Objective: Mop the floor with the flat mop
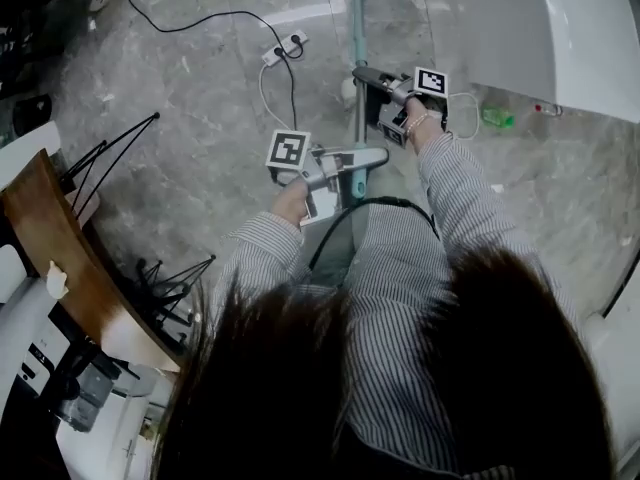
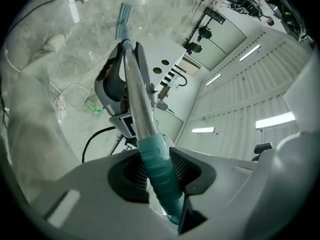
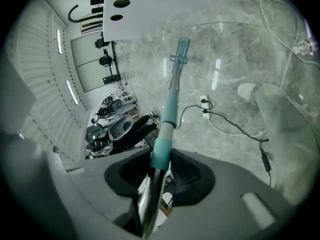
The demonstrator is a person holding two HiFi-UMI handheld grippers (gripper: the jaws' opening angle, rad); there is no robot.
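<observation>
My left hand-held gripper [image 1: 356, 164] is closed on the flat mop [image 1: 358, 28] at its teal grip. My right hand-held gripper [image 1: 363, 80] clamps the pole farther down, above the grey floor [image 1: 200, 98].

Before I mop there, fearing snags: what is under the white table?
By the table edge, a green object and a white cable lie on the floor. Farther under, the top hides everything.

Power strip [image 1: 284, 46], cord [image 1: 190, 23] near mop [image 1: 358, 68]

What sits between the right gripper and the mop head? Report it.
Only the mop's pole, running from the right gripper to the mop head; the right gripper view shows it.
</observation>
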